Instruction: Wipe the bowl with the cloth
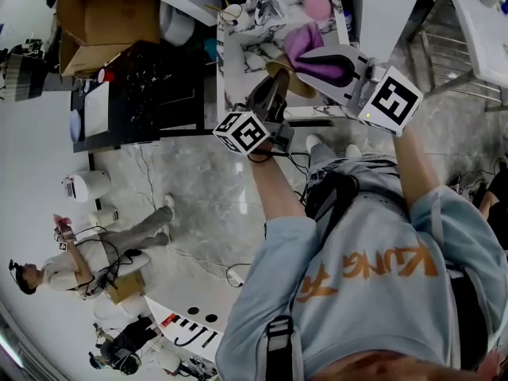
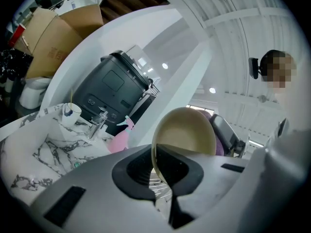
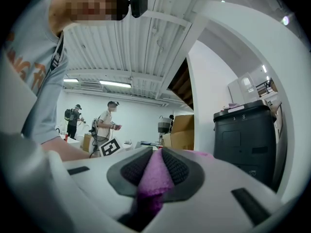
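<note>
The left gripper [image 2: 158,166] has its fingers clamped on the rim of the cream bowl [image 2: 187,132], which is held tilted on edge. The right gripper [image 3: 155,168] has its fingers clamped on the purple cloth [image 3: 155,176].

In the head view, bowl [image 1: 279,71] and cloth [image 1: 305,42] are held up over the near edge of the marble desk [image 1: 238,50]. The cloth is bunched just behind the bowl, and whether the two touch cannot be confirmed.

Orange letters on the person's grey shirt [image 1: 381,308] read "KUNG", seen upside down, and the rest is lost in a fold. Digits on the black cabinet [image 3: 243,140] are too small to read with certainty. A pink spray bottle [image 2: 120,139] stands on the desk, and any print on it is illegible.
</note>
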Tool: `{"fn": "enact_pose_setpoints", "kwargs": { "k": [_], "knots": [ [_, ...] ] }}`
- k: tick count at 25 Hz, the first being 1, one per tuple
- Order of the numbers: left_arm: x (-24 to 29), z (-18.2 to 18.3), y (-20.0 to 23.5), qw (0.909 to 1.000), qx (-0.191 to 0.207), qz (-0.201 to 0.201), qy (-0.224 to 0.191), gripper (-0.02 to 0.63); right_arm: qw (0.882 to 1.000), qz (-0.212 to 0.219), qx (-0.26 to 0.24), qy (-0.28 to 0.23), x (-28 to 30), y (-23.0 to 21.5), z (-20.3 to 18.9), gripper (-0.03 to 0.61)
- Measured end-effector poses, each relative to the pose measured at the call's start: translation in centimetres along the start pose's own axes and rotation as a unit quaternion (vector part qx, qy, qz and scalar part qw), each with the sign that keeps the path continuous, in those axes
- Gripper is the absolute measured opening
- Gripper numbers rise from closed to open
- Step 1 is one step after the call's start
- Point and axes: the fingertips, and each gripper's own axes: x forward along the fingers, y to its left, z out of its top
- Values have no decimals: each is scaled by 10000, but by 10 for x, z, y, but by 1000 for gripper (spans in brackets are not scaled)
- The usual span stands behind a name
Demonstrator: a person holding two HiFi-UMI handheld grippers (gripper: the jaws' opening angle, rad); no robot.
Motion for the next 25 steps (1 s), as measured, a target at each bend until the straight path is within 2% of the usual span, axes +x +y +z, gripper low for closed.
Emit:
{"fn": "enact_pose_setpoints", "kwargs": {
  "k": [6, 10, 15, 20, 25],
  "knots": [
    [2, -1, -2, 9997, 178, -70, 162, 31, 10000, 22, -40, 13, 3, -3, 2, 72],
    [4, -4, -7, 9980, 457, -131, 406, 31, 9994, 117, -307, -62, 4, -4, 5, 72],
    [5, -10, -11, 9933, 877, -208, 721, 29, 9972, 427, -543, 274, 8, 5, -5, 72],
    [6, -14, -21, 9889, 1084, -475, 894, 29, 9959, 740, -462, 220, 7, 10, -3, 72],
    [6, -20, -37, 9802, 1406, -804, 1135, 29, 9943, 980, -368, 190, 5, 16, -3, 72]
  ]
}}
